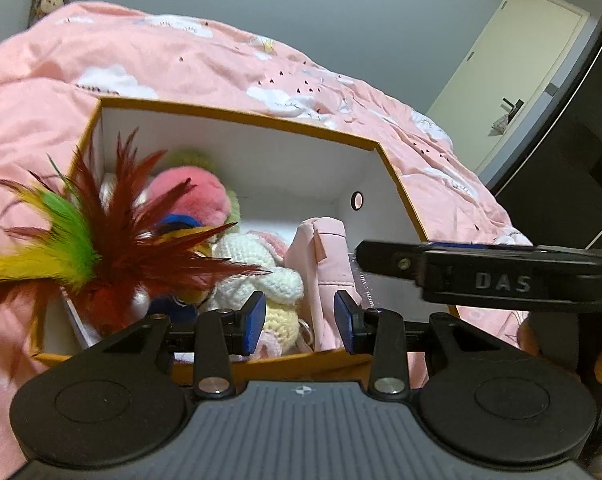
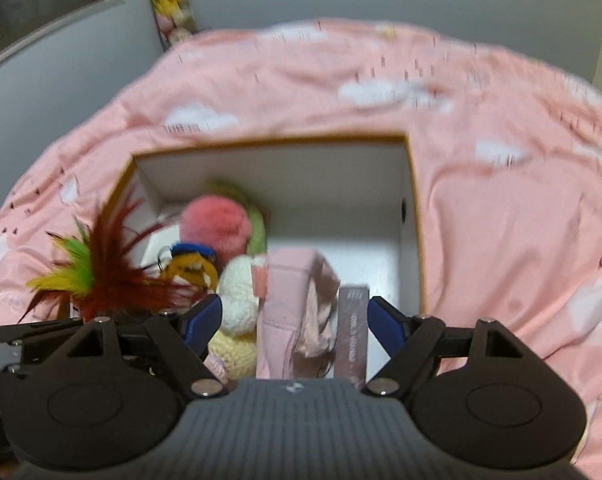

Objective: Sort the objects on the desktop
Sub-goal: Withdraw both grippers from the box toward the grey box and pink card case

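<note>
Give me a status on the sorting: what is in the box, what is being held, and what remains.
Done: the orange-edged cardboard box on the pink bedspread already holds a pink fluffy plush, a white crocheted toy, a pink fabric pouch, a slim mauve carton and a feather toy.
In hand: nothing; both the left tongs and the right tongs are open above the box.
Left: no loose items show in either view.

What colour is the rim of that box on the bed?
The box rim is orange-brown, with white walls inside; the left wrist view shows it best.

A home bedroom: pink cloud-print duvet (image 1: 221, 60) on a bed, door (image 1: 513, 80) behind.
</note>
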`<state>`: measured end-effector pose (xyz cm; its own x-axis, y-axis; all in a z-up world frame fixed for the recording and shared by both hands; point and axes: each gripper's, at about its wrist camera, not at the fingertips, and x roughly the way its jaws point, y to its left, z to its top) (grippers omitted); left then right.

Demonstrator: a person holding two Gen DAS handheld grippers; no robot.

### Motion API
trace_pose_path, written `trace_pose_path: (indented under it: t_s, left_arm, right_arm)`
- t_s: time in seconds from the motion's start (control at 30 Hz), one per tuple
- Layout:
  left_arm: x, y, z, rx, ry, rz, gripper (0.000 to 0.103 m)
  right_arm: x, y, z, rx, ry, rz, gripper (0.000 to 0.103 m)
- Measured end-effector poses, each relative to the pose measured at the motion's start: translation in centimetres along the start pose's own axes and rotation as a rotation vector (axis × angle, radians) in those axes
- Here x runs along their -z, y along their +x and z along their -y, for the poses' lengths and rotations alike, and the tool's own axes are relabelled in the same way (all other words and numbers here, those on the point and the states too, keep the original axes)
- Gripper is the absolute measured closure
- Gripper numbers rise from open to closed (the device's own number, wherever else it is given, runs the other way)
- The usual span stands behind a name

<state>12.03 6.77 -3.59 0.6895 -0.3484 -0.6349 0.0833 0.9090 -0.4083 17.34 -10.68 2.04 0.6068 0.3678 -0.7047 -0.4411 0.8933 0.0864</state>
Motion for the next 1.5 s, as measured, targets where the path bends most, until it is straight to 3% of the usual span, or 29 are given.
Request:
trace_pose_path:
  t_s: [0.1,0.27,0.5,0.93,1.13,1.5]
  left_arm:
    - [0.3,-1.1,0.7,-0.028,0.012,0.018,0.061]
    - [0.6,-3.0,1.3,-0.049,0.001,0.036,0.061]
    - [1.9,-4.3,2.1,-0.095,0.013,0.019,0.061]
    - [5.0,-5.3,2.0,-0.159,0.033,-0.065,0.061]
    - [5.8,-5.9,1.4,-0.186,0.015,-0.1,0.061]
    - [6.4,-7.3,-2.0,-0.274,-0.076,-0.203,0.061]
  right_arm:
    - [0.9,-1.7,0.0,-0.025,-0.01,0.088,0.022]
    - [2.2,-3.6,-0.3,-0.052,0.0,0.162,0.022]
    - [4.1,-4.5,-0.6,-0.061,0.013,0.178,0.023]
    - [6.9,-4.4,-1.3,-0.08,0.003,0.088,0.023]
    - [7.9,-3.3,-1.6,-0.091,-0.006,0.001,0.023]
    - [9.6,-0.8,-2.5,-0.151,-0.013,-0.155,0.044]
